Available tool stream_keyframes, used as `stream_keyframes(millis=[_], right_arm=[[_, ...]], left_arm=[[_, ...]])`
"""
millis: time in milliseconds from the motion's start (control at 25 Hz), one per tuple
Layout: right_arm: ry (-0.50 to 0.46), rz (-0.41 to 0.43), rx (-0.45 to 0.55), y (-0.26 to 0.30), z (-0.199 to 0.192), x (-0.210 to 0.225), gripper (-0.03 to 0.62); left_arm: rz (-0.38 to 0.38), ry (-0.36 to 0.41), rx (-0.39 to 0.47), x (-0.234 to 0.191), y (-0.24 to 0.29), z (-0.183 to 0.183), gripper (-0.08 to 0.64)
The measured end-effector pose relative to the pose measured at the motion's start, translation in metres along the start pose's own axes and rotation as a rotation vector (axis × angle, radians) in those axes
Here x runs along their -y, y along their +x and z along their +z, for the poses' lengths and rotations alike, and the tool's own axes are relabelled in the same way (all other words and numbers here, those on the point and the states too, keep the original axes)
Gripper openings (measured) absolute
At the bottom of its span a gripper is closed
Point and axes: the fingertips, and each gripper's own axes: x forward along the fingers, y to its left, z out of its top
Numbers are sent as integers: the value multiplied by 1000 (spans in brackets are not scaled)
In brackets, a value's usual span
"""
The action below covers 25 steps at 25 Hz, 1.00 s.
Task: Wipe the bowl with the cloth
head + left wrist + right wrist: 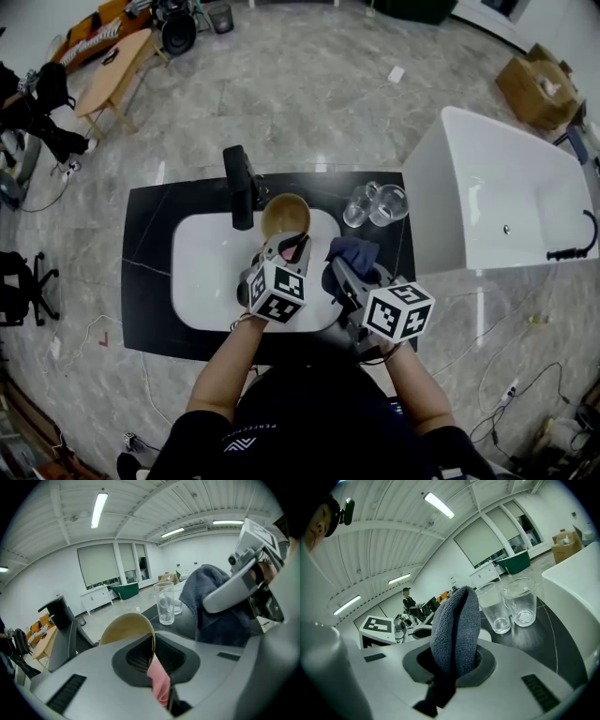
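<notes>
Above the white sink basin (202,272) set in a black countertop (150,281), found a tan bowl (284,214) held clear of the basin, just beside the black faucet (240,187). Confirmed in the left gripper view: left gripper (152,656) clamped on the bowl (124,627), jaws closed on the thin rim, one inside and one outside the wall. Found the bowl's hollow bare and empty in the head view. Noted the right gripper (454,665) closed on a dark blue-grey cloth (457,630), bunched upright between the jaws. Placed the cloth (354,253) just right of the bowl and apart from it in the head view. Recorded two clear drinking glasses (494,609) (521,602) standing upright side by side on the countertop behind the cloth, both empty. Logged a white bathtub (506,197) to the right of the counter. Could not see the bowl's near rim in the head view, covered there by the left gripper (284,242). Could not identify a pink piece (159,681) below the rim between the left jaws. Lost the cloth's lower end in the dark throat of the right jaws. Found much of the basin's near side covered by both grippers and their marker cubes.
</notes>
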Motion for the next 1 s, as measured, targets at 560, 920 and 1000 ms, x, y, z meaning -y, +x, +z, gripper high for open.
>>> stream_keyframes(millis=[560,920,1000], right_arm=[[-144,120,77,-19,25,-79,64],[-217,230,67,-15,21,-119,64],[-226,254,64,-13,20,-127,63]], left_arm=[[-127,-319,209,0,-79,4,21],[-244,-486,324,12,-114,-8,21],[-269,-496,349,14,-124,-7,21]])
